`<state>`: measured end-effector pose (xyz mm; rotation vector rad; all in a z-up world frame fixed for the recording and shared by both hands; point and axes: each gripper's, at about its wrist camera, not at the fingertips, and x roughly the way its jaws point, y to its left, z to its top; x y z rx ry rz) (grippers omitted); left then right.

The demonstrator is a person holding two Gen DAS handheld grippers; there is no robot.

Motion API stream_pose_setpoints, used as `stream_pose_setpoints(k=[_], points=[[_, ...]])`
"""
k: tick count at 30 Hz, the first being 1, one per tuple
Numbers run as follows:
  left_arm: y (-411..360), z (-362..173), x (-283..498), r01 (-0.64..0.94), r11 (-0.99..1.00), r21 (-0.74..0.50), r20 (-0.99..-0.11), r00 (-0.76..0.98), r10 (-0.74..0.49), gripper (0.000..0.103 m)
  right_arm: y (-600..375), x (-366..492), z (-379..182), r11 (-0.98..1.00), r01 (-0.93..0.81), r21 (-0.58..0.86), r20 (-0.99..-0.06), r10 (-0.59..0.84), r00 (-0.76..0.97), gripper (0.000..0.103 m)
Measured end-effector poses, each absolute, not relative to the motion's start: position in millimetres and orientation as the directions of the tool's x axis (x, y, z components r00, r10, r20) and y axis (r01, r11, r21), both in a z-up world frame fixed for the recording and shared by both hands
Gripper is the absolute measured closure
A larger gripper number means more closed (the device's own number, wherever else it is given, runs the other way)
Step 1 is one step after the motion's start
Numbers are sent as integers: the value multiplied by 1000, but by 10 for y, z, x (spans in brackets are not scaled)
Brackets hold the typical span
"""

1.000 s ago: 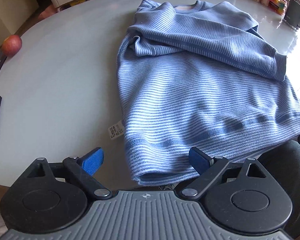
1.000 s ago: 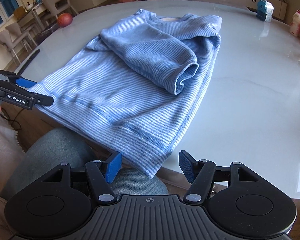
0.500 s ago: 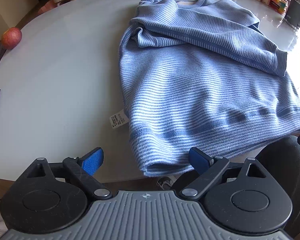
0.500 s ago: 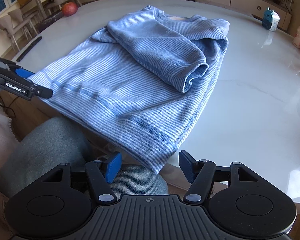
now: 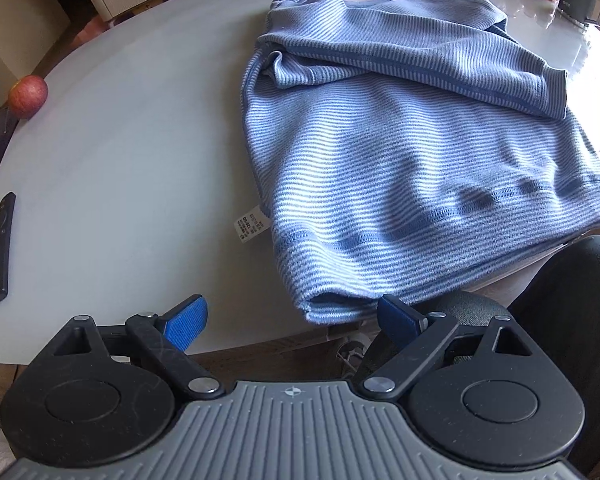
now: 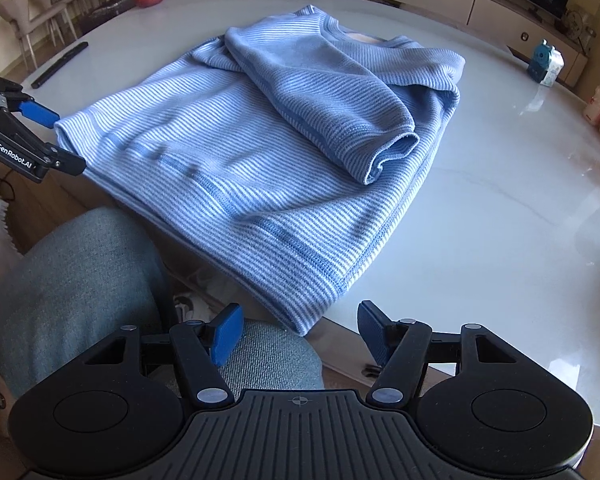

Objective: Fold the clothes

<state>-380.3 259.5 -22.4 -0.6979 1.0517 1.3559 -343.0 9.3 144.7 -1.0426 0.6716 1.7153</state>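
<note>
The blue-and-white striped ribbed knit sweater (image 5: 400, 152) lies lengthwise, neckline toward the glossy white round worktop's (image 5: 120, 160) far edge, hem overhanging the near edge. Both left tongs (image 5: 292, 318) and right tongs (image 6: 298, 330) stand apart, empty.

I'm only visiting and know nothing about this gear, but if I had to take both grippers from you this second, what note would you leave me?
Left gripper: open, empty, at the hem's left corner.
Right gripper: open, empty, at the hem's right corner.
Sweater: lies flat on the table, collar at the far side, hem hanging a little over the near edge.
Done: both sleeves are folded across the chest.
Left: probably grasp the two hem corners and fold the bottom up toward the collar.
Apple and remote lie well off to the left, out of the way.
</note>
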Motion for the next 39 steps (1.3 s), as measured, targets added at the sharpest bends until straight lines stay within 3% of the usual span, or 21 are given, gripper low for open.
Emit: stream_pose_setpoints(k=[32, 39], points=[[2528, -179, -3697, -951, 196, 240, -892, -136, 430, 11, 43, -3528, 1449, -427, -898, -103, -878, 464, -120, 38], [2537, -166, -3627, -908, 265, 325, -869, -176, 463, 3, 59, -3598, 1429, -470, -872, -133, -884, 455, -111, 39]])
